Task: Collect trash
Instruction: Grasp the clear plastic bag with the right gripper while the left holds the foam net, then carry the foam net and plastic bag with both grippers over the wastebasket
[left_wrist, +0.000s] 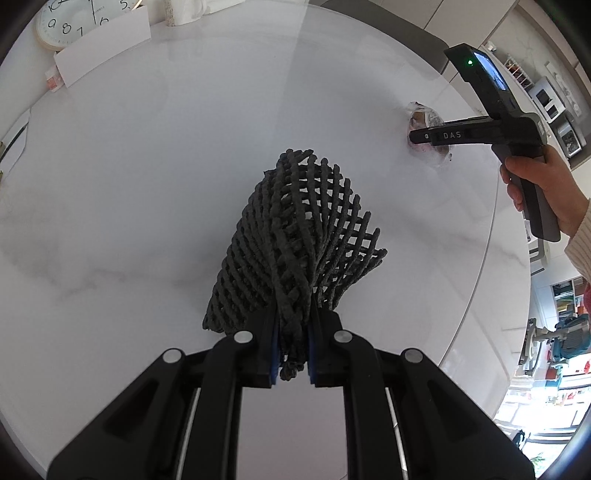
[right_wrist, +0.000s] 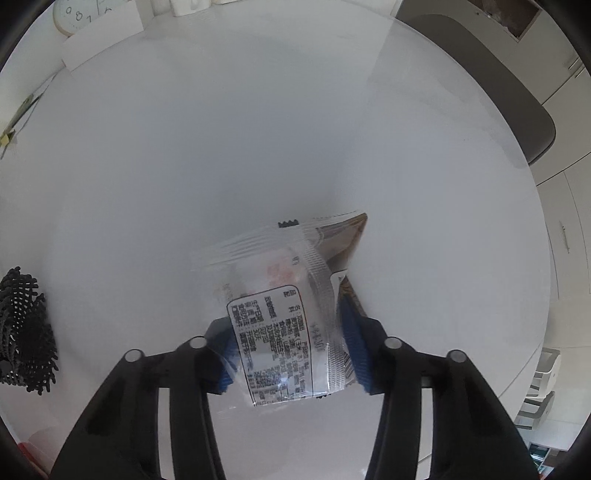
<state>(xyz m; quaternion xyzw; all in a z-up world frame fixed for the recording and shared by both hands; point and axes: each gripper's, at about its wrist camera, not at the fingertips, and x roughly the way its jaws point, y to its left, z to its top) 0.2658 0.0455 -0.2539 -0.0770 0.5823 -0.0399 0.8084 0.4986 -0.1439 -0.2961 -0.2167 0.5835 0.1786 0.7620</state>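
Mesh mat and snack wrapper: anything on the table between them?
Nothing. In the left wrist view, bare white table separates the mesh mat from the snack wrapper.

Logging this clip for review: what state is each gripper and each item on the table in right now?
left gripper: shut on the dark mesh, which hangs bunched down to the table.
dark mesh: crumpled, pinched at one end.
right gripper: fingers on both sides of the wrapper, pressing it.
wrapper: clear, printed, torn, creased; resting on the white table.
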